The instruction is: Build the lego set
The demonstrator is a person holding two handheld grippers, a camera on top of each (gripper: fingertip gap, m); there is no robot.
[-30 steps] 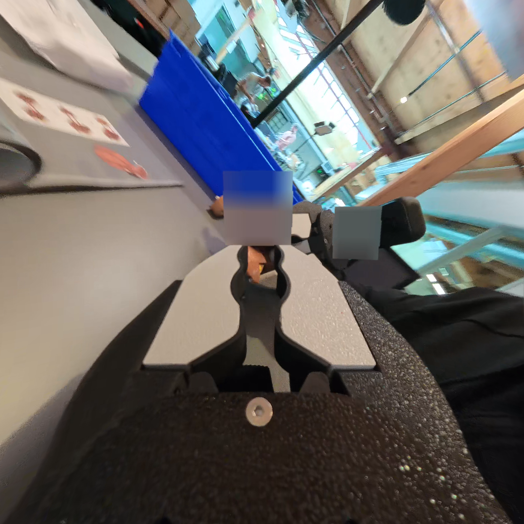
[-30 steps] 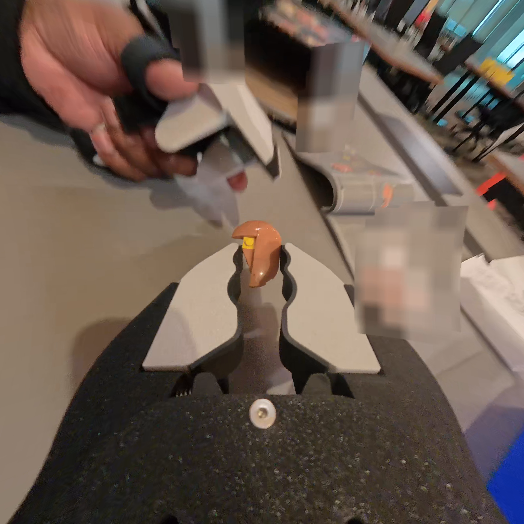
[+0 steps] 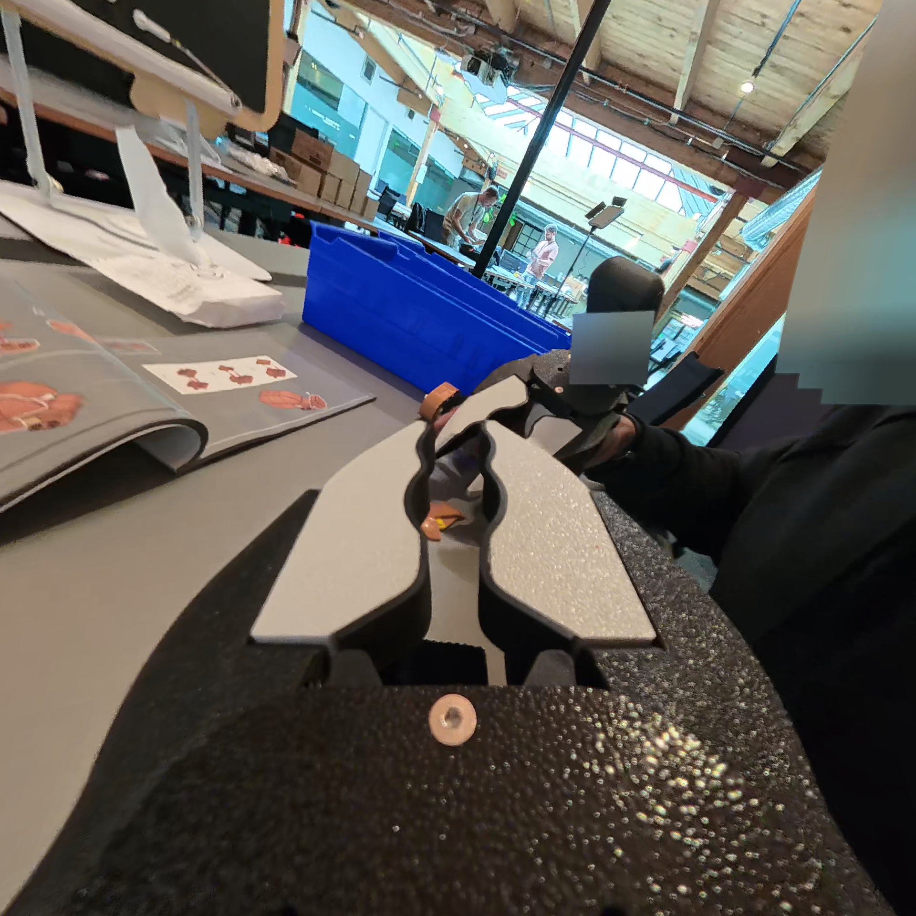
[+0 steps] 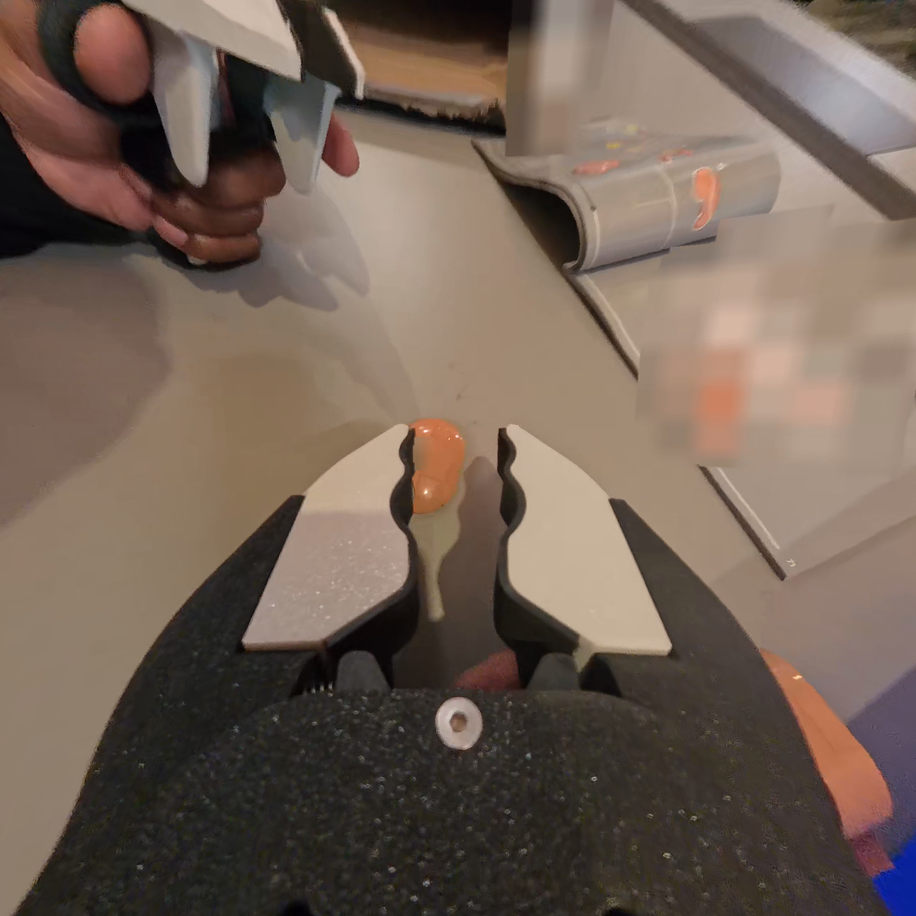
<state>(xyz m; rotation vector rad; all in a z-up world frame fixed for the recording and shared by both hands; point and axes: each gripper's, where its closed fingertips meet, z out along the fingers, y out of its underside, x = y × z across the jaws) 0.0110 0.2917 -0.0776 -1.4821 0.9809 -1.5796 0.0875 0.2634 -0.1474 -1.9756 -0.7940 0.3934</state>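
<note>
Left wrist view: our left tool (image 3: pixel 453 431) hovers low over the grey worktop (image 3: pixel 124 570) with its fingers apart and nothing pinched between them. Through the gap we see a small brown-orange piece with a yellow spot (image 3: pixel 441 518), close to the finger at 9 o'clock and clear of the other. We cannot tell whether it touches that finger.

At 12 o'clock, just beyond our tips, the right tool (image 4: pixel 453 436) comes in from 2 o'clock. Its own view shows the jaws apart. A glossy orange rounded piece (image 4: pixel 438 466) sits against the pad at 9 o'clock, with a clear gap to the pad at 3 o'clock. It seems to lie on the worktop, loose and unclamped.

An open booklet (image 3: pixel 148 421) lies at 9 o'clock, showing pictures of orange-brown parts. White printed sheets (image 3: pixel 173 277) are at 10 o'clock and a blue bin (image 3: pixel 396 307) is at 12 o'clock. The print is too blurred for us to read, and no brand shows.
</note>
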